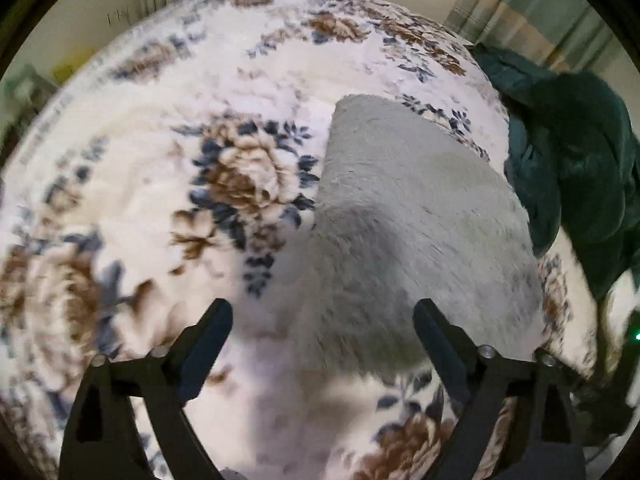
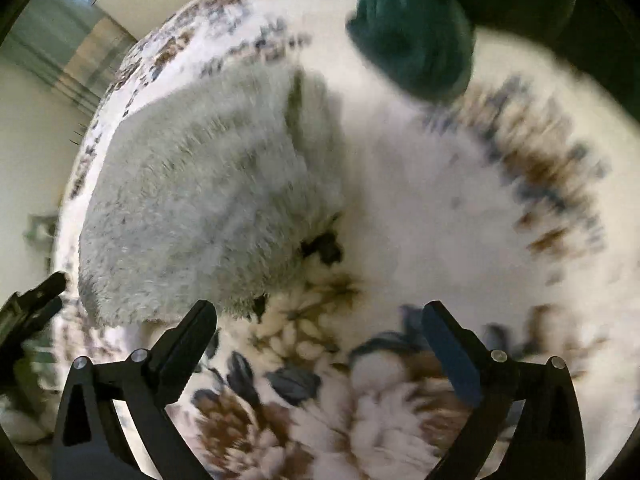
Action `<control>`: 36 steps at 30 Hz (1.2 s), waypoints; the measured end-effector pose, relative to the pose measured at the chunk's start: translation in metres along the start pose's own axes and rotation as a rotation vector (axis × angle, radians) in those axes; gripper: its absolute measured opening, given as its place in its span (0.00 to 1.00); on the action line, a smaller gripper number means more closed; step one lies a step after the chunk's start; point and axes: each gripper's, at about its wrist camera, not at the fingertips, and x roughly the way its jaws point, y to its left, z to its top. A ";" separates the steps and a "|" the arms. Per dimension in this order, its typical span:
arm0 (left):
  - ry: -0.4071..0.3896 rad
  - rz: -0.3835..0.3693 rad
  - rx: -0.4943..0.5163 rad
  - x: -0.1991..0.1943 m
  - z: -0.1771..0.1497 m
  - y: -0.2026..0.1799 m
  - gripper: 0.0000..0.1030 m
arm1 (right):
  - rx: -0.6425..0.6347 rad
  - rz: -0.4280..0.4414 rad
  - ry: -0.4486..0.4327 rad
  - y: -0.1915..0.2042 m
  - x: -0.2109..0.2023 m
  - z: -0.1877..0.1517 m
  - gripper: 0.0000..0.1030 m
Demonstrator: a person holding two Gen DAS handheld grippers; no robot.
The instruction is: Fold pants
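Fingers: both grippers spread, holding nothing – left gripper (image 1: 322, 318), right gripper (image 2: 320, 322) | pants (image 1: 404, 232): grey, fluffy, already a folded block on floral blanket (image 1: 120, 208) | handling: likely soft, light, floppy; pinch at a folded edge | teal garment (image 1: 576, 160) beside.

One pair of grey fleece pants (image 1: 404, 216), folded into a single bundle, lies on one floral plush blanket (image 1: 132, 184). One heap of dark green fabric (image 1: 568, 152) sits at the blanket's edge beside the pants. Two grippers are in view, the left gripper (image 1: 322, 320) and the right gripper (image 2: 320, 322), each with two black fingers spread apart.
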 end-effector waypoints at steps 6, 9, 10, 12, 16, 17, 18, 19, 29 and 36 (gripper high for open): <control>-0.049 0.101 0.064 -0.072 -0.025 -0.037 0.96 | -0.122 -0.161 -0.172 0.034 -0.113 -0.015 1.00; -0.097 0.124 0.071 -0.118 -0.035 -0.054 0.99 | -0.154 -0.170 -0.224 0.038 -0.177 -0.032 1.00; -0.115 0.126 0.073 -0.134 -0.038 -0.059 0.99 | -0.163 -0.174 -0.243 0.042 -0.195 -0.034 1.00; -0.146 0.130 0.080 -0.164 -0.044 -0.068 0.99 | -0.193 -0.181 -0.288 0.047 -0.247 -0.047 1.00; -0.212 0.143 0.094 -0.234 -0.061 -0.087 0.99 | -0.211 -0.166 -0.357 0.050 -0.334 -0.071 1.00; -0.225 0.142 0.100 -0.247 -0.065 -0.091 0.99 | -0.213 -0.160 -0.369 0.049 -0.354 -0.077 1.00; -0.244 0.145 0.104 -0.266 -0.071 -0.096 0.99 | -0.218 -0.153 -0.381 0.049 -0.371 -0.083 1.00; -0.255 0.150 0.103 -0.279 -0.076 -0.100 0.99 | -0.222 -0.147 -0.393 0.048 -0.389 -0.089 1.00; -0.383 0.171 0.117 -0.423 -0.142 -0.132 0.99 | -0.293 -0.093 -0.496 0.042 -0.553 -0.164 1.00; -0.444 0.159 0.116 -0.483 -0.170 -0.133 0.99 | -0.312 -0.078 -0.546 0.044 -0.638 -0.213 1.00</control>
